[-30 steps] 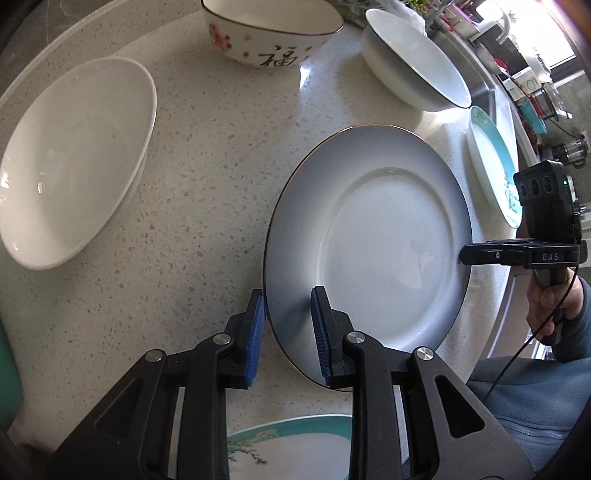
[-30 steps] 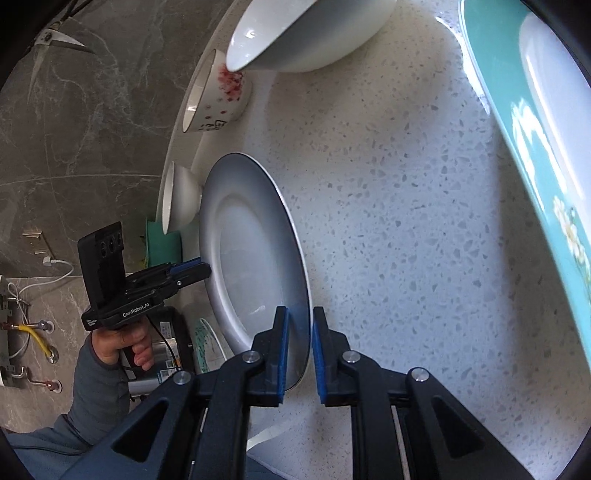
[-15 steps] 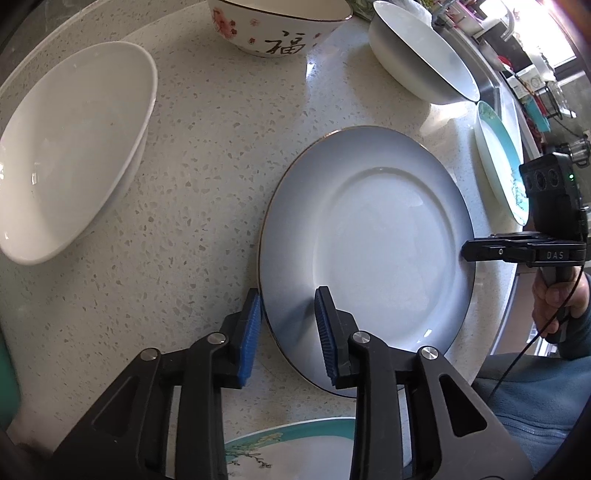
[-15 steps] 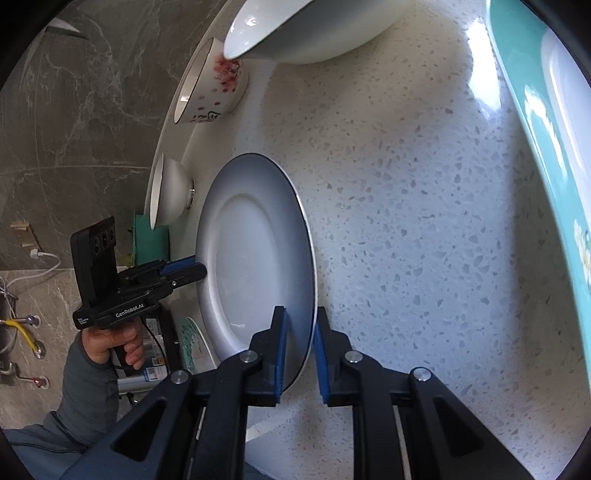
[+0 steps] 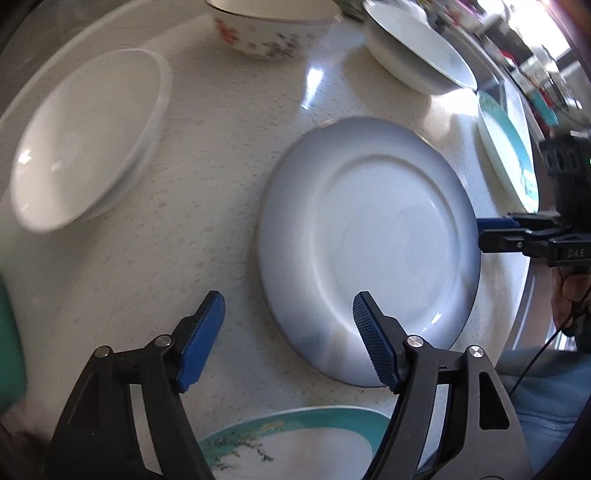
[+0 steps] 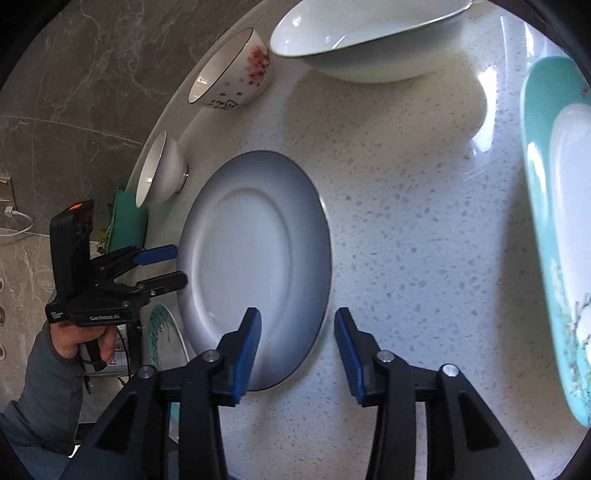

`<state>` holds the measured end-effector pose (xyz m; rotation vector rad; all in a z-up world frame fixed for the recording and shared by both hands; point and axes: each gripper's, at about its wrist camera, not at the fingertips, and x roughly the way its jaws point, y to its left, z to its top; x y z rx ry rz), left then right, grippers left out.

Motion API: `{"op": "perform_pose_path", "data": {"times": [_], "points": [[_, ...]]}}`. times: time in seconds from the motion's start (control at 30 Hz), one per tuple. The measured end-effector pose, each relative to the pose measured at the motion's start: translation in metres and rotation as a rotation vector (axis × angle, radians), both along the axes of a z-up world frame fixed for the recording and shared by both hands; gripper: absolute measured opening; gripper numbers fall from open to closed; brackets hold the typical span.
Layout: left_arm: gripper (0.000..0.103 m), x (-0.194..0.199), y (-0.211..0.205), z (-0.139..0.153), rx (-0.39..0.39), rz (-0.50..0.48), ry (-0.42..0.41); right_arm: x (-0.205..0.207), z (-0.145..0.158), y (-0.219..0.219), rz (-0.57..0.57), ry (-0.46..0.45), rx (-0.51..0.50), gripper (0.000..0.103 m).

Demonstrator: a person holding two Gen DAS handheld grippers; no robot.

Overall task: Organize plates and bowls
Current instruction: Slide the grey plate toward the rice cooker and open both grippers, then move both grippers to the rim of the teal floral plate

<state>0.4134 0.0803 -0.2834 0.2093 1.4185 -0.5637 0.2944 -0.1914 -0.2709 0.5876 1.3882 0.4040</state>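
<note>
The grey plate (image 5: pixel 369 240) lies flat mid-worktop (image 6: pixel 424 240), both the left gripper (image 5: pixel 288 332) and right gripper (image 6: pixel 297 350) having just opened off its rim, while the bowls and teal plates remain scattered unstacked.

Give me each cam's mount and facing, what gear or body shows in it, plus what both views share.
Left wrist: on the left gripper, looking steeply down at the grey-blue plate; own open jaws, right gripper and hand at right edge.
Right wrist: on the right gripper, angled down across the countertop; own open jaws, left gripper, hand, grey sleeve.
Shared: that plate, flat, straddled by both opened jaws; floral bowl, white bowls, teal plates.
</note>
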Motion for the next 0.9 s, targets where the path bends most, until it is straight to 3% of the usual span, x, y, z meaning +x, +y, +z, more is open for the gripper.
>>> {"op": "perform_pose_path", "data": {"times": [0.2,0.33,0.47,0.6,0.73,0.9], "points": [[0.071,-0.03,0.036,0.054,-0.107,0.185,-0.141,-0.01,0.018,-0.016,-0.013,-0.049,0.005,0.049],[0.076,-0.076,0.075,0.077,-0.166,0.382,-0.203,-0.014,0.047,0.007,0.141,-0.148,0.157,0.049],[0.076,-0.134,0.107,0.069,-0.166,0.548,-0.17,-0.016,0.057,0.059,0.339,-0.155,0.31,0.049],[0.076,-0.2,0.128,0.056,-0.154,0.692,-0.149,-0.026,0.036,0.108,0.461,-0.081,0.368,0.049],[0.076,-0.246,0.151,0.035,-0.188,0.805,-0.13,-0.035,0.006,0.13,0.464,0.002,0.368,0.049],[0.076,-0.267,0.166,0.003,-0.206,0.847,-0.11,-0.044,-0.005,0.133,0.458,0.032,0.332,0.049]]}}
